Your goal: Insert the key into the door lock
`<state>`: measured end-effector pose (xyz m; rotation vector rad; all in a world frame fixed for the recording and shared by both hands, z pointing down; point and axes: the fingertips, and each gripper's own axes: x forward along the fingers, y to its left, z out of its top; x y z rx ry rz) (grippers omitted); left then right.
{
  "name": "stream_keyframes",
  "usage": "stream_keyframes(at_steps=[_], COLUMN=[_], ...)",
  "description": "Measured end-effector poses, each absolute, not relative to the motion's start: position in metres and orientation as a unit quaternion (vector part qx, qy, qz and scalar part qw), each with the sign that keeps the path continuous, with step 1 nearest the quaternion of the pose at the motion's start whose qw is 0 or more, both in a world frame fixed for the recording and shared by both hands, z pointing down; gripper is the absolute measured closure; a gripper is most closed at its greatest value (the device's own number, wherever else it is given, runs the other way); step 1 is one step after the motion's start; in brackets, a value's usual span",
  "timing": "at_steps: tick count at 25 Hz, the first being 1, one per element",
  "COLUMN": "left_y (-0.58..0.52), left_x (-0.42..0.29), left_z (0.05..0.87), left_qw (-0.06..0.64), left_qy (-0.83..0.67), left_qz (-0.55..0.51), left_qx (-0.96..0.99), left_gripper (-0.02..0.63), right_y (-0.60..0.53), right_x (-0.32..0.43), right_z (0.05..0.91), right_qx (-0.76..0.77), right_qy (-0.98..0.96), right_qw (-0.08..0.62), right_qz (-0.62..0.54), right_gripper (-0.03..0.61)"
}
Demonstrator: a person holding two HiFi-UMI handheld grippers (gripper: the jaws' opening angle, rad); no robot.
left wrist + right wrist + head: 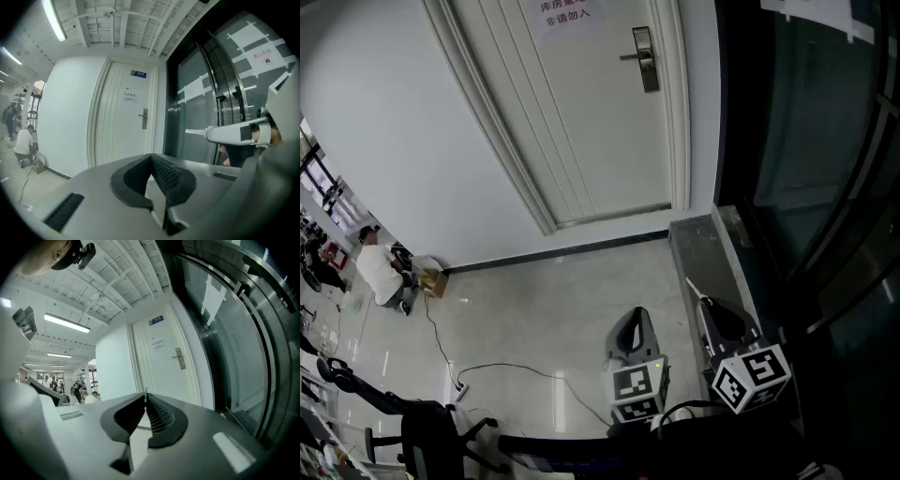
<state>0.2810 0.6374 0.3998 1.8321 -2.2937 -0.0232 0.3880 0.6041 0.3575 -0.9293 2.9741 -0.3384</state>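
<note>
Key (pixel 196 131) largely hidden inside closed right hand-held gripper (pixel 146 399).

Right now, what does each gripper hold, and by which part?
The right gripper grips the key by its head end, blade sticking out beyond the shut jaws. The left gripper holds nothing.

door (pixel 581 122) white | lock (pixel 648 58) silver | key (pixel 196 131) silver | floor (pixel 553 300) beige
</note>
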Motion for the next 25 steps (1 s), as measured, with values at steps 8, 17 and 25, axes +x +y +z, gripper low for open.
stream_keyframes(at_steps=[8, 17, 25], left_y=[0.643, 0.654, 0.665], left_x=[0.276, 0.270, 0.249], left_z=[0.400, 0.408, 0.425], left_qw=[0.099, 0.120, 0.128], left_qy=[-0.778, -0.775, -0.780], left_qz=[-0.008, -0.004, -0.004], left_qx=[0.620, 0.620, 0.612], left_gripper=[0.612, 0.612, 0.612], right_y=[0.608, 0.617, 0.619], right_x=[0.383, 0.374, 0.361], right_z=[0.361, 0.363, 0.366], right_qx=[-0.296, -0.300, -0.310], right_qy=[0.949, 0.947, 0.945], right_qw=[0.001, -0.001, -0.001], right_qz=[-0.106, -0.113, -0.106], right_gripper=[0.566, 0.566, 0.566])
